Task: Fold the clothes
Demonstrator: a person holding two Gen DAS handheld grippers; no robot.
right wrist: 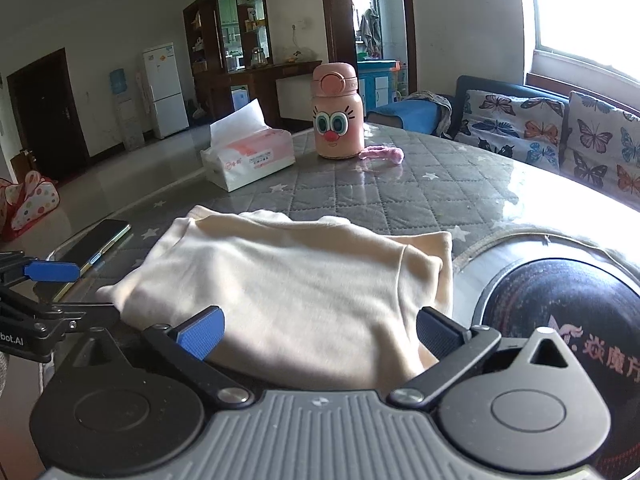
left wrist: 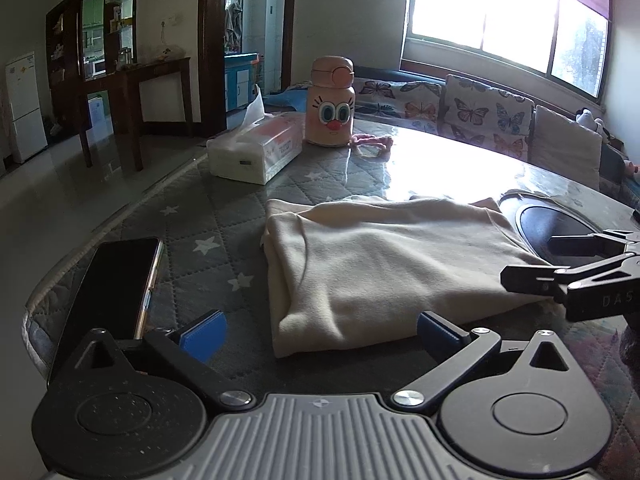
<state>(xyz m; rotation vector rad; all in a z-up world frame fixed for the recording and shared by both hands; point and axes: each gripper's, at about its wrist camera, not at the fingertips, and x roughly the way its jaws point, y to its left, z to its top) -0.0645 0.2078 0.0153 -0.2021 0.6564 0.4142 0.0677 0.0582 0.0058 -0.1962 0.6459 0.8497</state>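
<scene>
Garment (left wrist: 384, 264), cream and folded into a rectangle, lies flat on the quilted table (left wrist: 208, 216), long axis running nine to three o'clock; left gripper (left wrist: 320, 332) and right gripper (right wrist: 320, 332) hover over its near edge, fingers wide, holding nothing

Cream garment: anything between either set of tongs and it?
Nothing visible. The folded cream garment lies bare on the quilted table, directly ahead of the open left tongs and right tongs. Phone, tissue pack and bottle sit off to the side.
</scene>
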